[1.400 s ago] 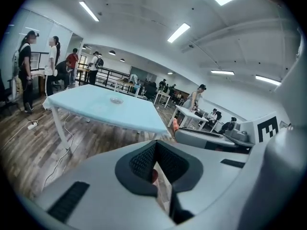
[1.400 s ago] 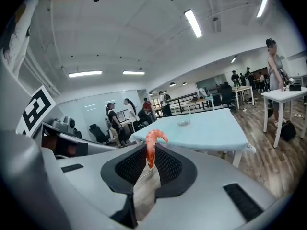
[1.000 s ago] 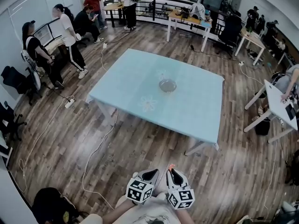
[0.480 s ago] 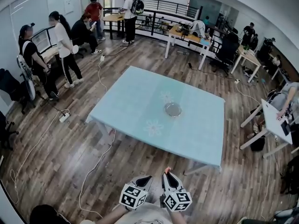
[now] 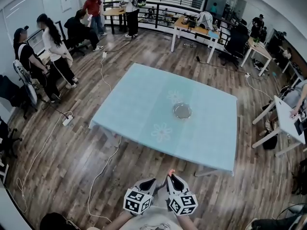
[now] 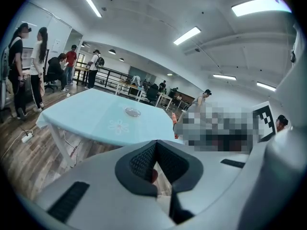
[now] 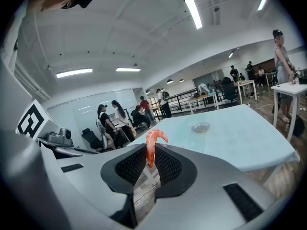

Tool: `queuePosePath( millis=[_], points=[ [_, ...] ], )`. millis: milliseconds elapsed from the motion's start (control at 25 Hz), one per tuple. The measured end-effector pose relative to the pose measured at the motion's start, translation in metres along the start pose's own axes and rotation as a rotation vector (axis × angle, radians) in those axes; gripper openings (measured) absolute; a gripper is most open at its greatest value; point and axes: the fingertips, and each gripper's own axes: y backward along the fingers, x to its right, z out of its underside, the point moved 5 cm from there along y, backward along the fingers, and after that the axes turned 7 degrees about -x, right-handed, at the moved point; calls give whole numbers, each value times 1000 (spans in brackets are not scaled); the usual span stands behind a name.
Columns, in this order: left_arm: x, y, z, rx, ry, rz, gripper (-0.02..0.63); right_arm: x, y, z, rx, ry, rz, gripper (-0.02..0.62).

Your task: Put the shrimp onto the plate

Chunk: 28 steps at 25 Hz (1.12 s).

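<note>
Right gripper (image 7: 150, 163): fingers (image 7: 132, 166) closed on the shrimp (image 7: 151, 150). They pinch its lower end, body upright, curled tail end sticking up above the pads. In the head view the shrimp (image 5: 171, 172) is a small orange bit at the tip of the right gripper (image 5: 173, 177).

Left gripper (image 6: 156, 159): fingers (image 6: 141, 162) brought together, only a thin slit between the pads. Nothing clearly held there. A small reddish speck shows in the slit, can't tell what it is. In the head view the left gripper (image 5: 149, 181) sits just beside the right one, tips nearly touching. Both are low at the frame's bottom, over the wooden floor (image 5: 72, 166) and short of the surface (image 5: 144, 99).

The surface has a light blue cover with a white flower print (image 5: 161, 132) near its close edge. The plate (image 5: 182, 110) is a small clear glass dish near the middle of the surface, past the flower print and well apart from both grippers. It looks empty. The right gripper view has the plate (image 7: 200, 127) just right of the shrimp's tip, far off on the blue top (image 7: 240, 133). The left gripper view also shows the plate (image 6: 133, 111) on the surface (image 6: 91, 111).

A white cable (image 5: 103, 166) runs across the floor left of the grippers. People (image 5: 50, 47) stand at desks at far left.
</note>
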Motion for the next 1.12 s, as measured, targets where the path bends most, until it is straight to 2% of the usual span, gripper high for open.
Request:
queuePosePath(
  millis=[160, 360, 720, 920, 1120],
  points=[
    [-9, -35, -19, -29, 19, 2, 6, 37, -28, -18, -1, -40, 19, 71],
    [-17, -81, -61, -32, 5, -12, 6, 79, -60, -53, 14, -21, -2, 71],
    [-4, -179, -149, -18, -15, -54, 6, 195, -90, -128, 52, -10, -7, 71],
    [10, -227, -171, -18, 7, -72, 6, 249, -101, -148, 44, -9, -26, 71],
    [17, -249, -184, -43, 0, -89, 6, 276, -106, -158, 46, -29, -36, 71]
  ],
)
